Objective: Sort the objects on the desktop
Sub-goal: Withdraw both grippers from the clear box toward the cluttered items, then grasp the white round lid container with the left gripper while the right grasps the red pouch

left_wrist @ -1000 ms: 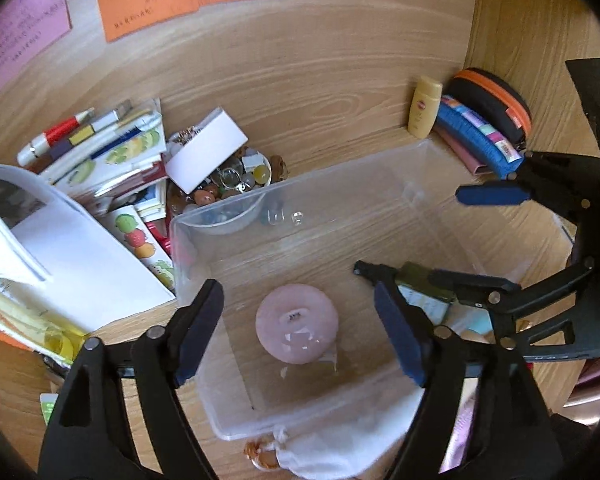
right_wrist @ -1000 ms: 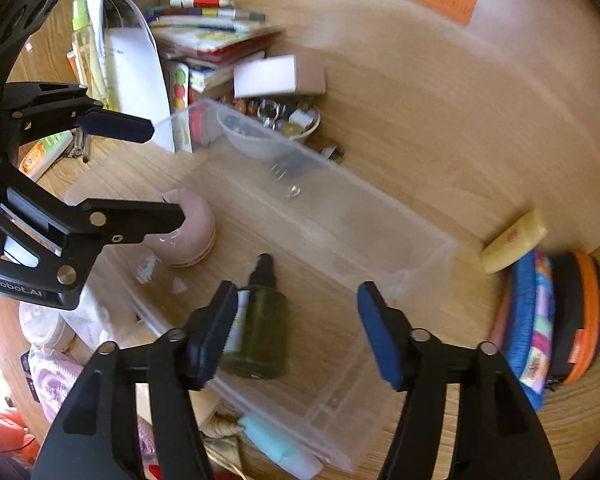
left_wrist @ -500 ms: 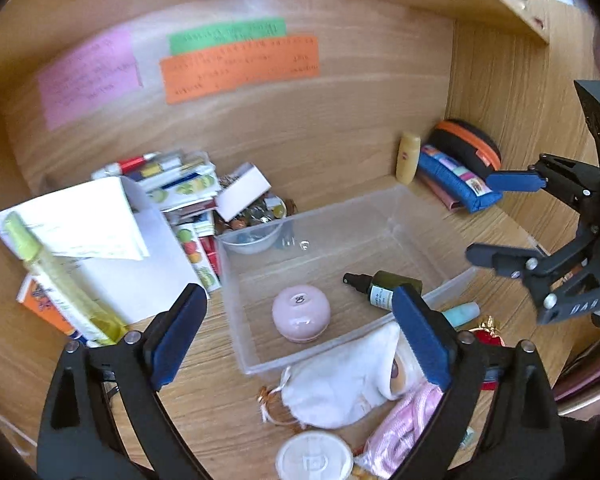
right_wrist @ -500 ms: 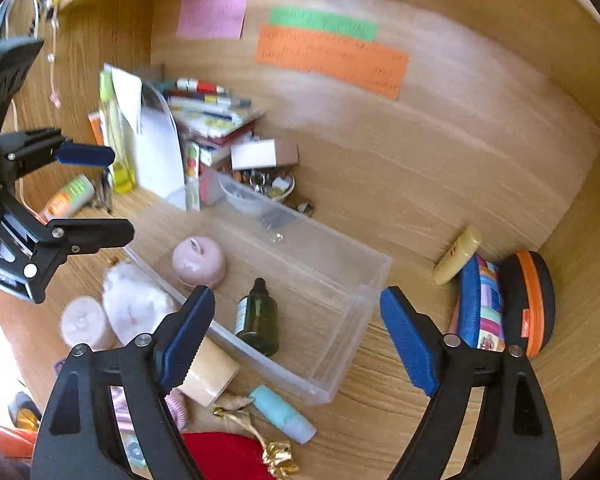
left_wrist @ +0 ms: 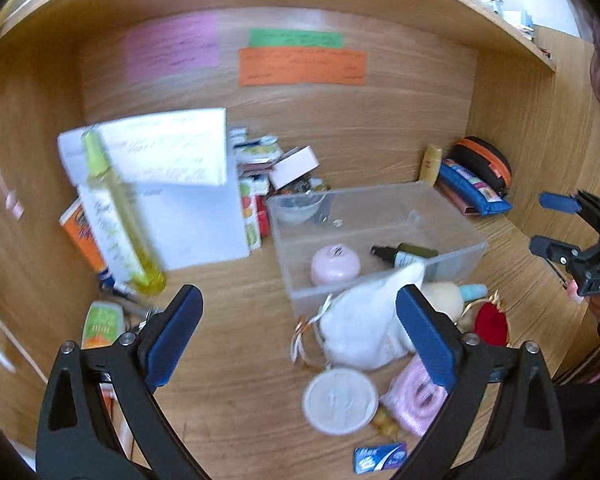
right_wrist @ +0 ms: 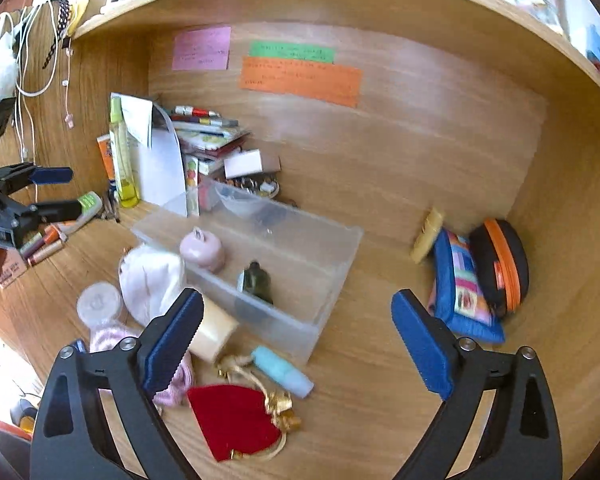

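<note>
Left gripper, right gripper opening, empty; dark bottle flat, nozzle leftward

Clear plastic bin on wood-grain desk; red velvet pouch.

Legible text: "DAS" in white letters on the black body of my right tool, seen from the left wrist view. "Max" on a small blue packet lying on the desk. Handwriting on the pink, green and orange wall notes is too blurred for me to read.
</note>
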`<state>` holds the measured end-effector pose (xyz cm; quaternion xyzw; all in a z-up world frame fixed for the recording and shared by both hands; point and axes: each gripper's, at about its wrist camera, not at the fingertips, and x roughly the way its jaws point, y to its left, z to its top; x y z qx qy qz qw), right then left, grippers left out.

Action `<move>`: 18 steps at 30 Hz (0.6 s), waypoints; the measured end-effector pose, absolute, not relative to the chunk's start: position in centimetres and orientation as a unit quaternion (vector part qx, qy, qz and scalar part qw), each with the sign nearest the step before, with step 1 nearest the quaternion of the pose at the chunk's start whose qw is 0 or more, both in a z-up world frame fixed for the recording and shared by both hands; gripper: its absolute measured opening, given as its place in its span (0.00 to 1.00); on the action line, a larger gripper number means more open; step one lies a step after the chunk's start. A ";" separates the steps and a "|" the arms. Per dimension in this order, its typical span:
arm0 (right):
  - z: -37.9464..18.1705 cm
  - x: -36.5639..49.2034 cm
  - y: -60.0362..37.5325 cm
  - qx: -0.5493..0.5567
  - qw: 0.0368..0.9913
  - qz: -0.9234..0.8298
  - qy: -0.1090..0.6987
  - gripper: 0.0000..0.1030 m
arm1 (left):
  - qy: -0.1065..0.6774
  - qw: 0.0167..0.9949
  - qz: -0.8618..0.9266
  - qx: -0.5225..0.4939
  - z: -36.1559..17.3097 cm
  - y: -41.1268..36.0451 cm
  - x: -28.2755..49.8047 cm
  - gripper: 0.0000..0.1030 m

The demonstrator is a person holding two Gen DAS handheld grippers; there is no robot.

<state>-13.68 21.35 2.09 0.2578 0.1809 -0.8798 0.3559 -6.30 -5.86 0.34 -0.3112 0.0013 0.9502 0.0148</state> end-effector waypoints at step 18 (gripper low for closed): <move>-5.8 -12.7 23.5 0.367 0.350 -0.850 0.143 0.92 | -0.047 0.000 0.916 -0.399 -9.1 -4.8 -3.7 0.96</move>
